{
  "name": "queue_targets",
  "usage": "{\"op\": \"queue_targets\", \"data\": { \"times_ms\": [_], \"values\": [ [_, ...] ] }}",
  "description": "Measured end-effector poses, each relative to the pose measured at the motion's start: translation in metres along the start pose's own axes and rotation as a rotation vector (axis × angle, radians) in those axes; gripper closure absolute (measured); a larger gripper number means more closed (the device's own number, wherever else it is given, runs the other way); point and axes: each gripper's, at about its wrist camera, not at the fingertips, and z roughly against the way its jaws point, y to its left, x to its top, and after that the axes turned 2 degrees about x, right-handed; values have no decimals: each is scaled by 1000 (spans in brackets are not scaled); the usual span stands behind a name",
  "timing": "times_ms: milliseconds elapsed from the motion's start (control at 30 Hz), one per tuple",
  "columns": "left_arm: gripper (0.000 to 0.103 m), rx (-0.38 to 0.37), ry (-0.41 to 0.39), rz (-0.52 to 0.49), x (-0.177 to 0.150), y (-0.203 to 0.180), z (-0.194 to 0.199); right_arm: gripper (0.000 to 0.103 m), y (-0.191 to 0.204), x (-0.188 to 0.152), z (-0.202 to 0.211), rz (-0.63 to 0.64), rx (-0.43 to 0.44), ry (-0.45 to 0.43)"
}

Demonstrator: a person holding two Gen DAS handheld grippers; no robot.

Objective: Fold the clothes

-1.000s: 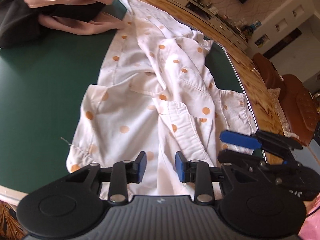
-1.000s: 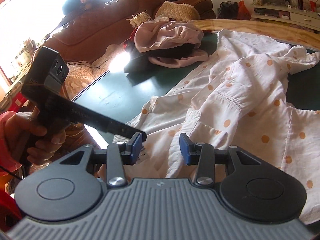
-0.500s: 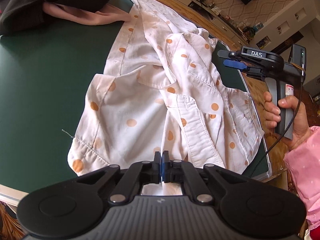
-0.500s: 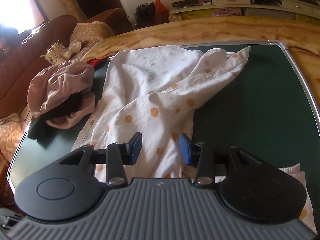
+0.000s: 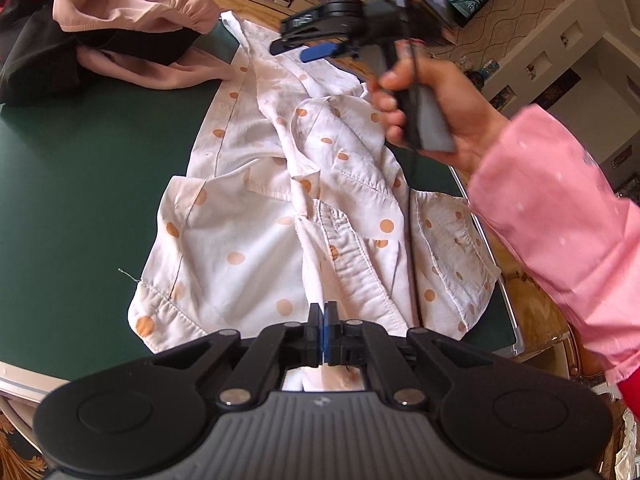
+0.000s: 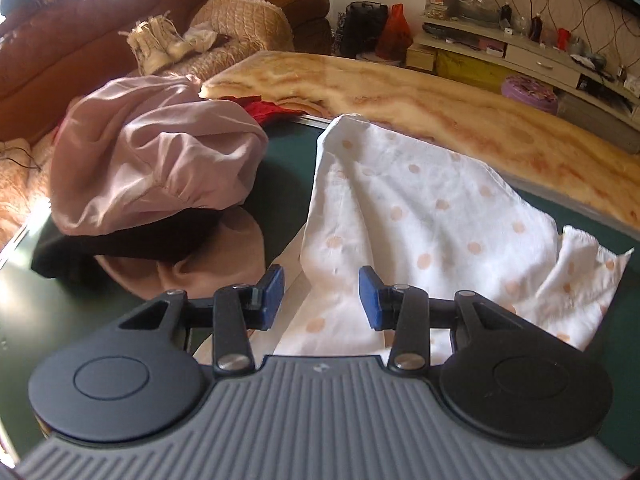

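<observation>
**Op:** From my seat, largest first. One green table mat (image 5: 72,184), its near and right edges cut off by the frame. On it, one white shirt with orange dots (image 5: 256,216), crumpled, spread from the near edge toward the far rim. Its hem runs under my left gripper's body, so I cannot see how much cloth hangs there.

**Log:** Other clothes?

**Op:** One heap at the far left: a pink garment (image 6: 156,168) over a black garment (image 6: 132,240), touching the shirt's far end. A bit of red cloth (image 6: 268,110) peeks out behind; what it is I cannot tell.

**Log:** Tools?

**Op:** Two. Left gripper (image 5: 322,334) is clenched on the shirt's near hem, blue pads pressed together with cloth between. Right gripper (image 6: 320,298) stands released, jaws wide, shirt fabric lying between them but untouched by either pad.

**Log:** View differences?

**Op:** Only the left camera shows the right hand (image 5: 436,116) in its pink sleeve (image 5: 560,224), blurred. Only the right camera shows the sofa (image 6: 60,40) and the marble tabletop (image 6: 420,108).
</observation>
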Motion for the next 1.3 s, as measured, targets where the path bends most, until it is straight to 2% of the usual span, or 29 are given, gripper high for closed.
{"op": "queue_targets", "data": {
  "times_ms": [100,200,233,267,300,433,533,633,800,933,1067,1167,1300],
  "values": [
    [103,-1,-10,-19,0,-6,4,55,14,19,-37,49,-71,64],
    [103,10,-19,-43,-2,-10,9,55,30,22,-64,160,-147,135],
    [103,14,-23,-51,-2,-11,10,66,32,22,-69,176,-147,149],
    [103,16,-28,-54,-3,-11,12,94,30,23,-70,163,-148,148],
    [103,15,-32,-52,-4,-10,15,100,26,25,-69,137,-150,141],
    [103,35,-70,-47,-12,-6,27,101,-11,39,-47,-52,-83,73],
    [103,66,-103,-43,-19,-1,39,101,-44,48,-29,-239,25,30],
    [103,93,-113,-23,-25,7,45,101,-57,53,-24,-340,130,24],
    [103,151,-88,31,-31,23,44,97,-35,49,-49,-361,161,81],
    [103,161,-14,84,-35,40,34,73,-17,43,-70,-369,167,122],
    [99,135,-50,129,-30,56,39,71,-28,29,-62,-404,183,104],
    [99,122,-103,184,-17,76,43,69,-32,19,-41,-364,198,75],
    [99,164,-119,190,3,97,33,66,-31,1,-21,-312,226,74]
  ]
}}
